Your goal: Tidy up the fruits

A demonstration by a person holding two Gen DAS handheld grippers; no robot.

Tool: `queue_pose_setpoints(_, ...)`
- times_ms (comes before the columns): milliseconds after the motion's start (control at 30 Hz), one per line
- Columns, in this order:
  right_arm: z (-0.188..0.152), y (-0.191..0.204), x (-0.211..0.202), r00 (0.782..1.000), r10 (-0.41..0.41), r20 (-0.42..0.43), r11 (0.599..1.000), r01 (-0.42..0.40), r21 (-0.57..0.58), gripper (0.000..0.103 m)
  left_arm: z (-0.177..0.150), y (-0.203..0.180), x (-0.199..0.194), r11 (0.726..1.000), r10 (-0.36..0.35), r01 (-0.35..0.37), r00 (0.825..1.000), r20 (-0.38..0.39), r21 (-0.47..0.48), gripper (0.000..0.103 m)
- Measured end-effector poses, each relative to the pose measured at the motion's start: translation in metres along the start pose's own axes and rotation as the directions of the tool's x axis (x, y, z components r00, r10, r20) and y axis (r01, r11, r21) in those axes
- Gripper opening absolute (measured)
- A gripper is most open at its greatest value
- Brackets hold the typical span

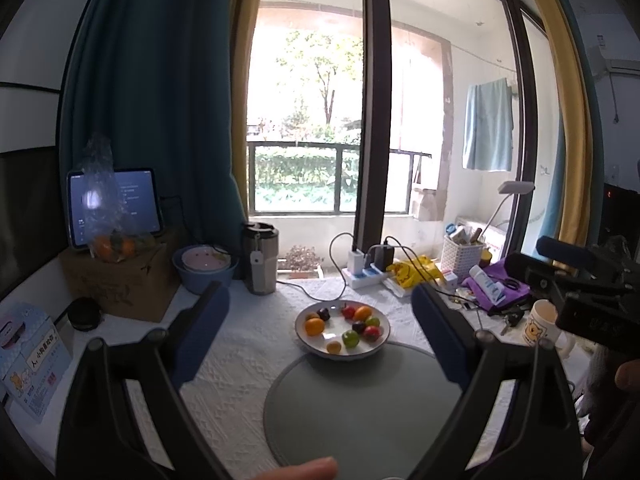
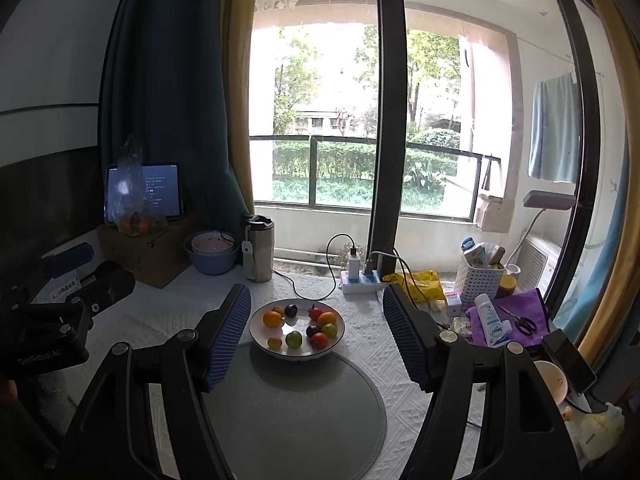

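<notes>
Fruits [image 2: 297, 326] fill white bowl [image 2: 256, 330]; pink dish [image 2: 212, 245] nests in blue basin [image 2: 212, 262].

Big window [image 2: 344, 128] w/ dark centre post [image 2: 390, 120], bright daylight, trees and hedge outside beyond a balcony railing [image 2: 360, 148]. Teal curtain [image 1: 152, 92] at left, yellow curtain [image 1: 560, 80] at right. Pale blue towel [image 1: 488, 124] hangs on the balcony. White wall [image 1: 28, 52] far left, AC unit [image 1: 614, 62] high at right. Tabletop [image 2: 160, 316] under white textured cloth, round grey mat [image 2: 296, 408] on it.
</notes>
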State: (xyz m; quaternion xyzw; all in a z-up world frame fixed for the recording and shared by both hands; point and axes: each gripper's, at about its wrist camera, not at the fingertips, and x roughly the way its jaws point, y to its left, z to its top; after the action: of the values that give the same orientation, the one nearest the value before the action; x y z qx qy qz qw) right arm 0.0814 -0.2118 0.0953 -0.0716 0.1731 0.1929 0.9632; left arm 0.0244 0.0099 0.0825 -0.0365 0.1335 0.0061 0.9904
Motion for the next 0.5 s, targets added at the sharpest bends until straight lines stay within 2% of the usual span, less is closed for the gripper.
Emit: queue_pose_setpoints(500,-0.0005,-0.0009,-0.0004,1.0,-0.002,0.0,1.0,0.002,-0.003,0.072,0.0015,-0.0067,-0.0015,1.0,-0.014,0.014,1.0,0.003,0.003,0.093)
